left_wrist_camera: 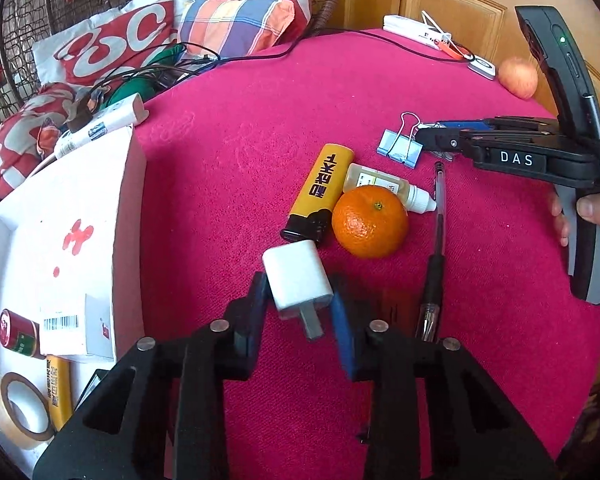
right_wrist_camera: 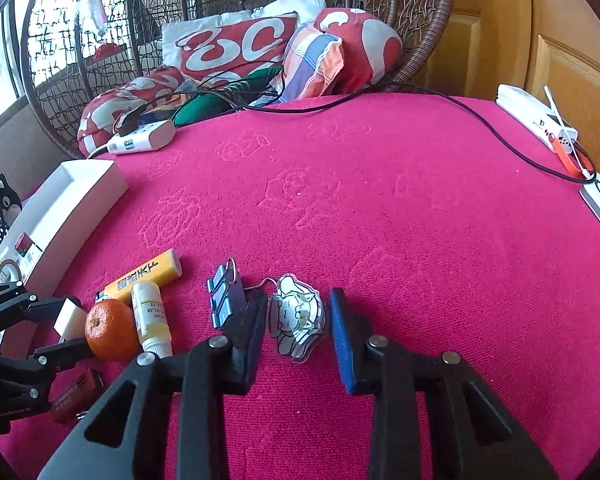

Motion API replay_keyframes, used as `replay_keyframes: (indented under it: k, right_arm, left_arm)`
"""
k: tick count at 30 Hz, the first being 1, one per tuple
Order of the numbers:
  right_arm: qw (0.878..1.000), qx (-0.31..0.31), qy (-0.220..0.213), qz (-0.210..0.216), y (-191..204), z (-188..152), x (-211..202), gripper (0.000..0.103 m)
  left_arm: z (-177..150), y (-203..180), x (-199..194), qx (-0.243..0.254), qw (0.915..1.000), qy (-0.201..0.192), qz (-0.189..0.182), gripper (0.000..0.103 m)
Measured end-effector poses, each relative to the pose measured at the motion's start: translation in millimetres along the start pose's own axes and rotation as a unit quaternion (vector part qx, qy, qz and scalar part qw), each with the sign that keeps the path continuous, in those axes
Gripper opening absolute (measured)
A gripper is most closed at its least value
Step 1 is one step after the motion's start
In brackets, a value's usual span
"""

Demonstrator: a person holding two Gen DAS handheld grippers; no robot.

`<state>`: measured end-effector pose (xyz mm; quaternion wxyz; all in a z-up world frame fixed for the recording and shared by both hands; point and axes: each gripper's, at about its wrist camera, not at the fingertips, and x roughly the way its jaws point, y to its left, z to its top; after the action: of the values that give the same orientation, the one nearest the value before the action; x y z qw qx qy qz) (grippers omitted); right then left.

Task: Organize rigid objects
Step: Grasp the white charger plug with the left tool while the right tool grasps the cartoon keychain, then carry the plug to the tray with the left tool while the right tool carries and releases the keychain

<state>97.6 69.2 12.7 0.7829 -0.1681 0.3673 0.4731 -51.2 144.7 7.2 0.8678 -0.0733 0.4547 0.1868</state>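
The left gripper (left_wrist_camera: 300, 304) has its fingers (left_wrist_camera: 258, 300) clamped on a white plug block (left_wrist_camera: 296, 278). The block sits right between the two fingers, and both pads press on its sides. Its metal prong sticks out below, toward the camera.

Just past the block lie a yellow lighter (left_wrist_camera: 320, 192) and an orange (left_wrist_camera: 370, 222), side by side. A small dropper bottle (left_wrist_camera: 388, 188) lies behind the orange, touching it. A black pen (left_wrist_camera: 436, 248) lies to the right of the fingers, on the pink tabletop (left_wrist_camera: 260, 120). A blue binder clip (left_wrist_camera: 400, 148) lies farther off, near the right gripper. To the left of the fingers stands a white box (left_wrist_camera: 128, 216) with a tape roll (left_wrist_camera: 18, 412) and a red can (left_wrist_camera: 18, 334) inside.

The right gripper (right_wrist_camera: 298, 320) has a clear cartoon keychain (right_wrist_camera: 298, 318) between its fingers (right_wrist_camera: 344, 328). The left finger touches the keychain's edge. The right finger stands a little apart from it, so the fingers are not squeezing it. The binder clip lies just to the left of the left finger.

The keychain's ring is partly hidden behind the left finger. Something dark and reddish lies under the left gripper, but it is hard to make out. The box is cut off at the edge in both views.
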Motion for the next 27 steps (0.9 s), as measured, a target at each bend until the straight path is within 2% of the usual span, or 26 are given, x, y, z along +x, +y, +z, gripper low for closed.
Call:
replay_keyframes:
  k: [1, 8, 13, 20, 27]
  right_arm:
    - [1.0, 0.004, -0.001, 0.001, -1.6, -1.4, -1.6, 0.031]
    - [0.997, 0.062, -0.039, 0.015, -20.4, -8.0, -31.8, 0.031]
    - [0.994, 0.077, -0.075, 0.033, -21.6, -7.1, -65.7, 0.031]
    - [0.99, 0.053, -0.116, 0.068, 3.5, 2.0, -98.7, 0.031]
    - [0.987, 0.022, -0.129, 0.089, 30.9, 6.0, -111.9, 0.031]
  left_arm:
    - [-1.1, -1.3, -1.5, 0.001, 0.9999, -0.005, 0.01, 0.025]
    - [-5.7, 4.8, -18.7, -0.029, 0.9989, -0.035, 0.002, 0.025]
    - [-5.2, 1.1, -40.5, -0.043, 0.997, -0.063, -0.009, 0.025]
    - [-5.3, -0.9, -74.4, -0.06, 0.9926, -0.104, -0.013, 0.025]
    - [-7.6, 6.3, -98.4, -0.075, 0.9881, -0.133, -0.017, 0.025]
